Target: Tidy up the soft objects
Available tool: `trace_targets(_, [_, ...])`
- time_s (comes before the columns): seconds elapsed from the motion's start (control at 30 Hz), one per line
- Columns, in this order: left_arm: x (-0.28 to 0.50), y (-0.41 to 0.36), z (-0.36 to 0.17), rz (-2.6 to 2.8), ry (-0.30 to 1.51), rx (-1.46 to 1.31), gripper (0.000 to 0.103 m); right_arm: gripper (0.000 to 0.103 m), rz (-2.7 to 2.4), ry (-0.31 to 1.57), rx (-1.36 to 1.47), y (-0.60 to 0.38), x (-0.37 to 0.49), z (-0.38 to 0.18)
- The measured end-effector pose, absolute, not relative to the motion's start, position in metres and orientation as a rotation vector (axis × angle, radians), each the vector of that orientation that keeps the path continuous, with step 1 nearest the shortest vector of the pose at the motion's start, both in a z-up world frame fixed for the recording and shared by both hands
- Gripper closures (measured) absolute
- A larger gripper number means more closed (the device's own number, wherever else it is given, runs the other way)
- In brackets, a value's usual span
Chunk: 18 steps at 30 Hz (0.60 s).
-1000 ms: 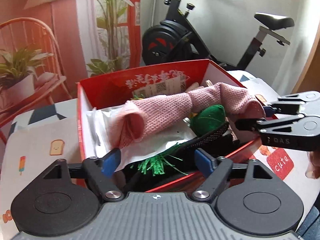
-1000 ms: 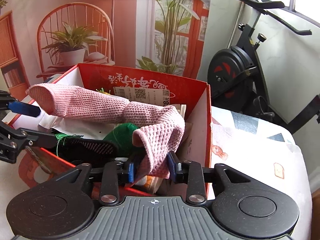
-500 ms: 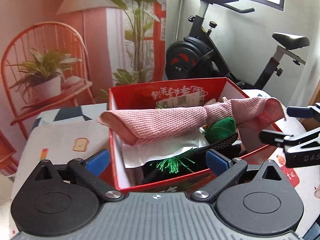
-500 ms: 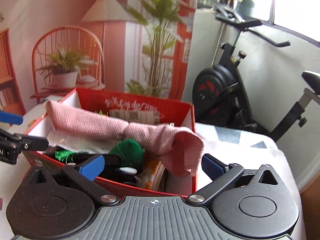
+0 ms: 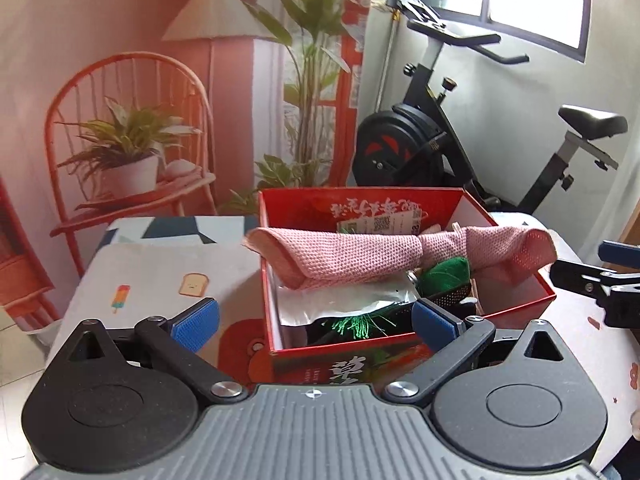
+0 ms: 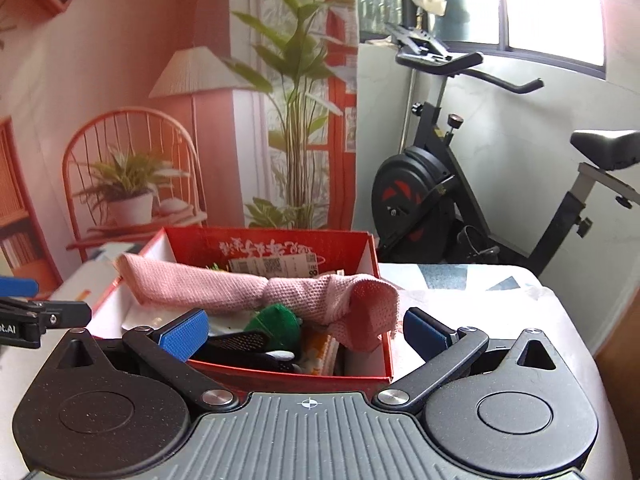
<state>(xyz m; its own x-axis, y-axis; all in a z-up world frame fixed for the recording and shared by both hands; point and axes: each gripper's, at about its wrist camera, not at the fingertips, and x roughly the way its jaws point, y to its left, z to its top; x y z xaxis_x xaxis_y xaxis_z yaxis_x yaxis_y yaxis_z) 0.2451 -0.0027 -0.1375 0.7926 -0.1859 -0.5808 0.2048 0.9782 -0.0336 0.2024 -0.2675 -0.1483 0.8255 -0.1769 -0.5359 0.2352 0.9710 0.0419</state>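
A pink knitted cloth [image 5: 360, 256] lies draped across the top of a red cardboard box [image 5: 360, 356], its two ends hanging over the left and right rims; it also shows in the right wrist view [image 6: 256, 290]. Under it in the box [image 6: 288, 372] lie a green yarn ball [image 5: 444, 274], green tassel threads [image 5: 356, 324], a black mesh item [image 6: 236, 340] and white paper [image 5: 340, 300]. My left gripper [image 5: 316, 326] is open and empty, in front of the box. My right gripper [image 6: 304, 330] is open and empty, in front of the box's right end.
The box stands on a table with a white printed cloth [image 5: 160, 276]. Behind the table are an orange chair with a potted plant [image 5: 128, 160], a tall plant [image 5: 312, 80] and an exercise bike [image 5: 440, 140]. The right gripper shows at the left view's right edge [image 5: 600, 280].
Both grippers let go of the pink cloth, opened wide and drew back from the box. The cloth now rests across the box top.
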Motion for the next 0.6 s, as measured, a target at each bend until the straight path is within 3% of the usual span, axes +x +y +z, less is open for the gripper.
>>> trace_targets(0.6, [0.126,0.026,-0.058,-0.078,0.478,0.09,0.0,0.0,-0.24,0.42,0.146,-0.213,0.09,-0.065])
